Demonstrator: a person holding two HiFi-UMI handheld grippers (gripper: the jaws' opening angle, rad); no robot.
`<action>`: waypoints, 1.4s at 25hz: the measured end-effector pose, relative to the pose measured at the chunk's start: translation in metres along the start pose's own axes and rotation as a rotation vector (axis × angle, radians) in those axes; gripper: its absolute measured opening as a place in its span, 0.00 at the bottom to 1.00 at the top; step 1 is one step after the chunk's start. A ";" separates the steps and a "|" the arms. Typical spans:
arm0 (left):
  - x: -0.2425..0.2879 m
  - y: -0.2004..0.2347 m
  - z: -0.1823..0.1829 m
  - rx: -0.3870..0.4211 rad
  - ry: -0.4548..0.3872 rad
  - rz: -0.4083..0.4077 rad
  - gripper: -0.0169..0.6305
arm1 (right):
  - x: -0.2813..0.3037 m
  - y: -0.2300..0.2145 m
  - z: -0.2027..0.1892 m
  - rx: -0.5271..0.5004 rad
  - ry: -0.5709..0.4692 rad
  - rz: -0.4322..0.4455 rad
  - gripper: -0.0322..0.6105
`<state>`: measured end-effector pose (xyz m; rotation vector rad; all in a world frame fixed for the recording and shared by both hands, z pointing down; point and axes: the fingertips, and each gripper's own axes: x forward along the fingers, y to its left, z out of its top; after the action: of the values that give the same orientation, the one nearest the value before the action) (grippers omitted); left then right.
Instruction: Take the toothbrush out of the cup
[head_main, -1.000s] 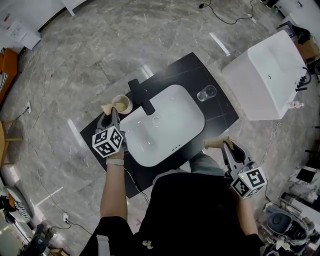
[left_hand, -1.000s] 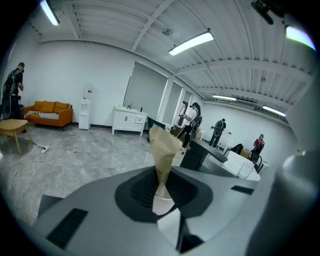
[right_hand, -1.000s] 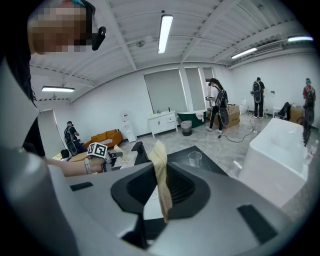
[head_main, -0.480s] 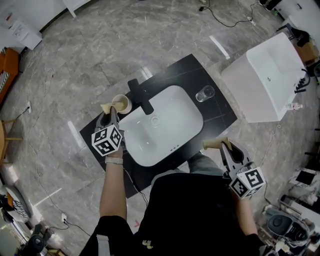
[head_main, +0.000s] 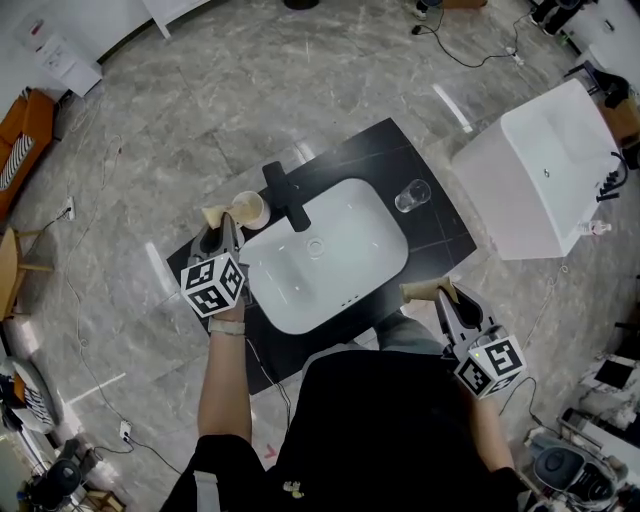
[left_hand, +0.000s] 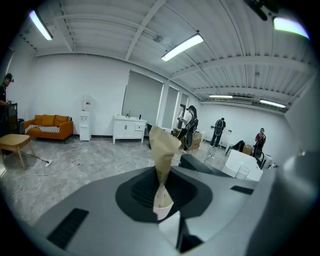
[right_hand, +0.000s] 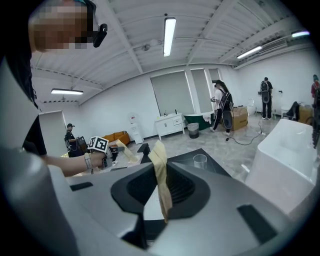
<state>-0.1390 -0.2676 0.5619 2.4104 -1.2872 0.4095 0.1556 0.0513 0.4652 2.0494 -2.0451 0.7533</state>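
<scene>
Countertop (head_main: 436, 228), black, carries a white sink (head_main: 345, 262) with a black faucet (head_main: 285, 196) at its rear rim. A beige cup (head_main: 247, 208) stands upright on the counter just left of the faucet. A clear glass (head_main: 412, 195) stands on the far side of the sink, well apart from the cup.

Left gripper (head_main: 214, 214) is held over the counter's left part, its tan-wrapped tips just beside the cup on the cup's left. Whether they touch the cup cannot be determined. The left gripper view shows its jaws brought together, with nothing seen between them.

Right gripper (head_main: 425, 290) is held off the counter's near right edge, well apart from the cup and the glass. The right gripper view shows its jaws likewise together and empty.

Toothbrush: cannot be made out in any view. The cup's interior shows only a pale tan tone from above.

A large white fixture (head_main: 545, 170) stands on the grey floor to the right.
</scene>
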 end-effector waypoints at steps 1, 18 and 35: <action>-0.003 -0.002 0.005 0.002 -0.006 0.001 0.11 | 0.001 0.000 0.000 -0.001 -0.001 0.009 0.16; -0.105 -0.088 0.102 0.036 -0.146 -0.047 0.11 | 0.036 0.002 0.040 -0.017 -0.058 0.189 0.16; -0.206 -0.113 0.054 -0.027 -0.096 0.114 0.11 | 0.093 0.072 0.070 -0.112 -0.012 0.531 0.16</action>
<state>-0.1513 -0.0843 0.4057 2.3671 -1.4674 0.3086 0.0977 -0.0670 0.4291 1.4602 -2.6055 0.6730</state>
